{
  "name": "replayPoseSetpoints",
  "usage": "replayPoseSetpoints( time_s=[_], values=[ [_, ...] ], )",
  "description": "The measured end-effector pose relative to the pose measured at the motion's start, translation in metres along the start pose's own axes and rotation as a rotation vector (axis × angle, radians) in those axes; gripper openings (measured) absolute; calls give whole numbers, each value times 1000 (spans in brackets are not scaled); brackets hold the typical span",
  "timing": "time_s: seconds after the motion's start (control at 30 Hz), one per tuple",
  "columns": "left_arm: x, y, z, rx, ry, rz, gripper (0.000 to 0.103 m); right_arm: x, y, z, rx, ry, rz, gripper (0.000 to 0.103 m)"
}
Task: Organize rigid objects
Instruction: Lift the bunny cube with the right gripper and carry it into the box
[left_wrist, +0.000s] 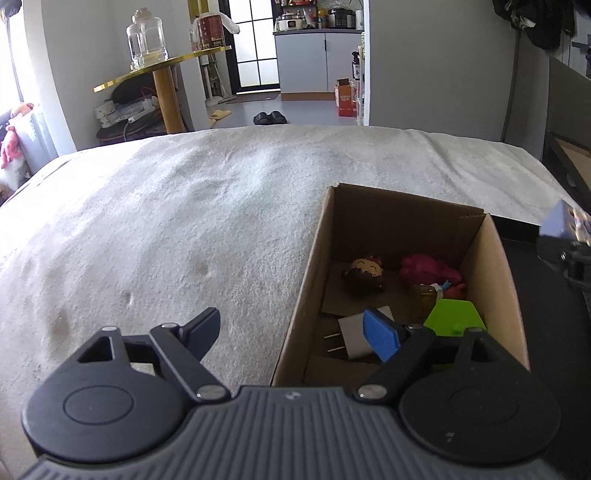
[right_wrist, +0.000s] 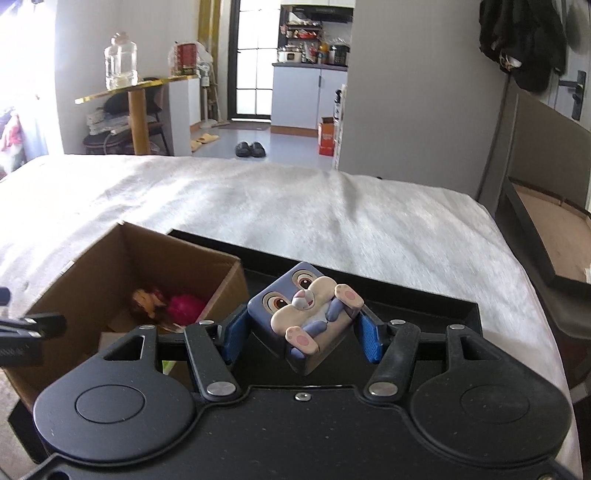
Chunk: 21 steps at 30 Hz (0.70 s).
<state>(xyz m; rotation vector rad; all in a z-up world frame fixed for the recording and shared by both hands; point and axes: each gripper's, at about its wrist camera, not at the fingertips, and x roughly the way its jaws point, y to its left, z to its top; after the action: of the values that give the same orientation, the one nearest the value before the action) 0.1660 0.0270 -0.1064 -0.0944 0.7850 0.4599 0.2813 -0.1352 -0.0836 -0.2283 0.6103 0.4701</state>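
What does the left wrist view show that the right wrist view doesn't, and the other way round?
Only the left wrist view: the open left gripper, and deep in the cardboard box a white plug adapter and a green block.

Only the right wrist view: the face of the rabbit cube clamped in the right gripper, over a black tray.

Both: the box, the doll head, the pink toy.

No text can really be read anywhere. Printing is seen on the red canister (left_wrist: 209, 32) on the far left shelf and on the orange carton (left_wrist: 346, 99) by the far doorway, possibly Chinese characters, but it's too blurred.
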Motion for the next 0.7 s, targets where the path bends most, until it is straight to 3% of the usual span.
replayPoseSetpoints(
  time_s=[0.23, 0.57, 0.7],
  values=[
    [0, 1, -3, 8, -8, -35, 76, -11, 19, 12, -18, -43, 54, 59],
    [1, 7, -8, -1, 3, -62, 48, -12, 46, 19, -45, -47, 112, 59],
    [5, 12, -11, -20, 24, -71, 32, -11, 55, 19, -53, -41, 127, 59]
  ],
)
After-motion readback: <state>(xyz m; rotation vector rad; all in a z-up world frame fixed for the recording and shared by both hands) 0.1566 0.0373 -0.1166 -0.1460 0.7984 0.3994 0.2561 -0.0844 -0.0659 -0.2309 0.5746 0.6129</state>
